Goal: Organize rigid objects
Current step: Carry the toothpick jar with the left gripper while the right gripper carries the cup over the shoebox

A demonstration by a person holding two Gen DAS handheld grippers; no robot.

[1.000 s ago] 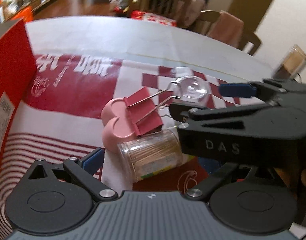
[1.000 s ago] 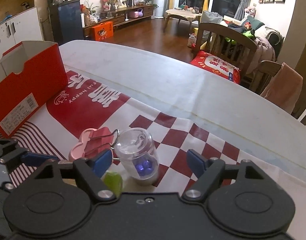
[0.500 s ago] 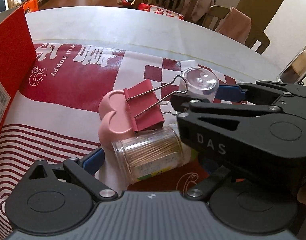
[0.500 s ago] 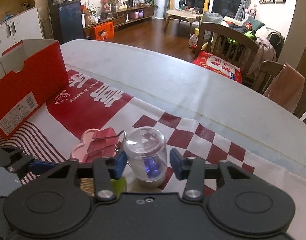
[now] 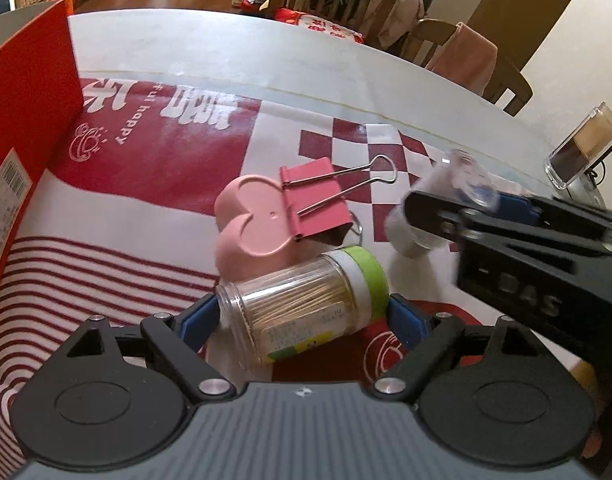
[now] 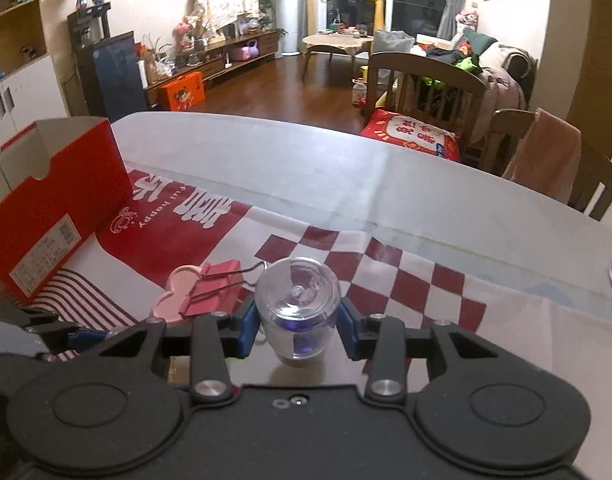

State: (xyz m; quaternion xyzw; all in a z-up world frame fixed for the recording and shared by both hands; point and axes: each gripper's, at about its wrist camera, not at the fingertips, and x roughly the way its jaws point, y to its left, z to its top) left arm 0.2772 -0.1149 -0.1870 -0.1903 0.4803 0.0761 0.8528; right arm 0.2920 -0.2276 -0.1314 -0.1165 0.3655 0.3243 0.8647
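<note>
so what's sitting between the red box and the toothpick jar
In the left wrist view, mostly bare red-and-white mat separates the red box from the toothpick jar; the pink heart-shaped piece sits just behind the jar.

Toothpick jar: clear glossy plastic, matt green cap, paper label. Small capsule: transparent shiny plastic, blurred in left view. Binder clip: pink painted body, bright wire metal handles. Heart-shaped box: matt pink plastic, smooth. Red box, frame left: matt cardboard, paper label. Mat: smooth printed sheet, slight sheen. Gripper bodies: matt black plastic, blue pads.
</note>
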